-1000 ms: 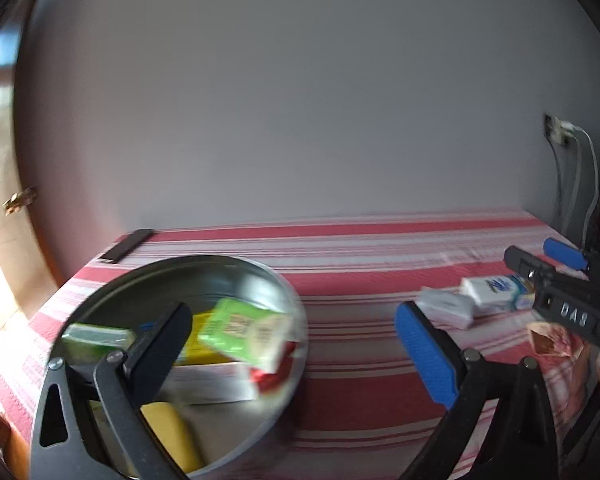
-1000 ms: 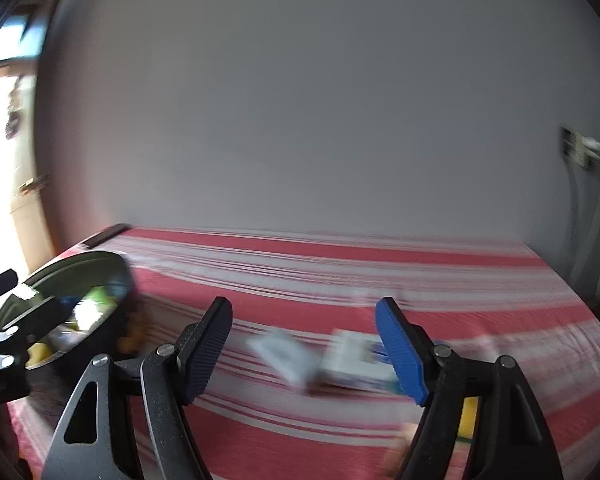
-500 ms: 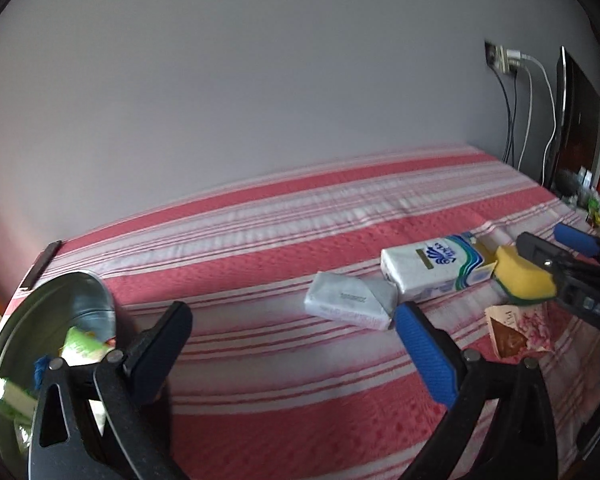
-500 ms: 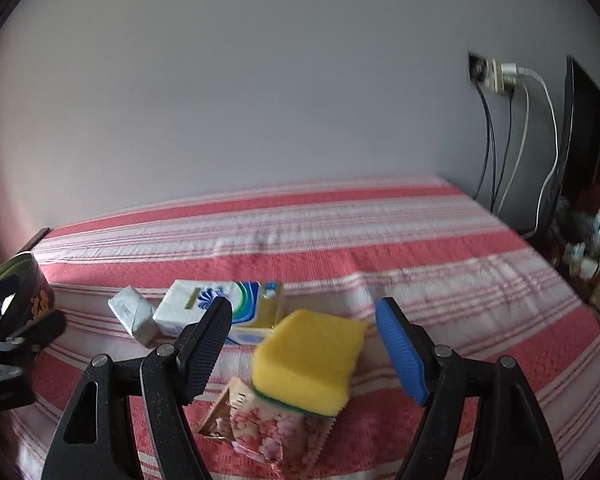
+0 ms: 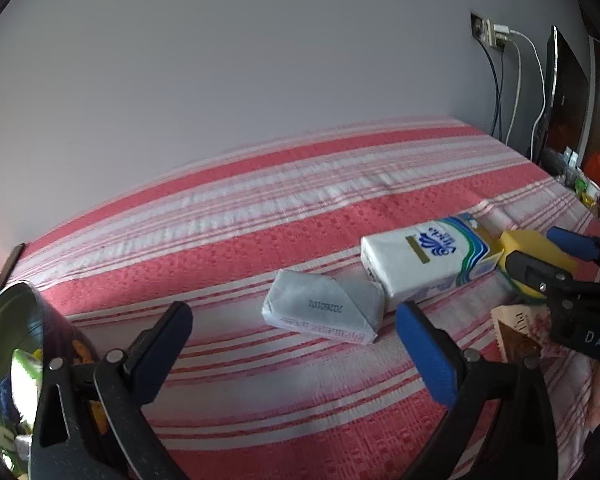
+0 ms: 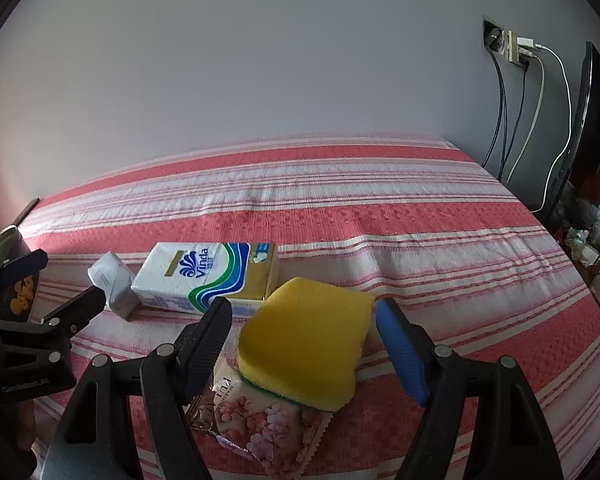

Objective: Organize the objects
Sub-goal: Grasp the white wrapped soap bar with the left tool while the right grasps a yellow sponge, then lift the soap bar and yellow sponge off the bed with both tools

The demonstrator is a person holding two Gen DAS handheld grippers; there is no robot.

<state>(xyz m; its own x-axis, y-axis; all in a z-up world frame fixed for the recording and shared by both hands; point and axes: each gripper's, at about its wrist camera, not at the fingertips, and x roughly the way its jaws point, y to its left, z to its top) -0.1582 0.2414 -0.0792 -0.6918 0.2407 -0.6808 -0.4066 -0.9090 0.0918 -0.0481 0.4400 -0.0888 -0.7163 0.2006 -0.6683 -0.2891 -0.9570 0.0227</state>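
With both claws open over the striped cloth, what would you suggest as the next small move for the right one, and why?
Probably ease the right claw forward and close on the yellow sponge: it already sits between the open fingers, resting partly on the floral packet, untouched.

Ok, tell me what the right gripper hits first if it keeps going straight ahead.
Most likely the yellow sponge: it sits between the open fingers of the right gripper, atop a floral packet. Depth is hard to judge, so contact may be near.
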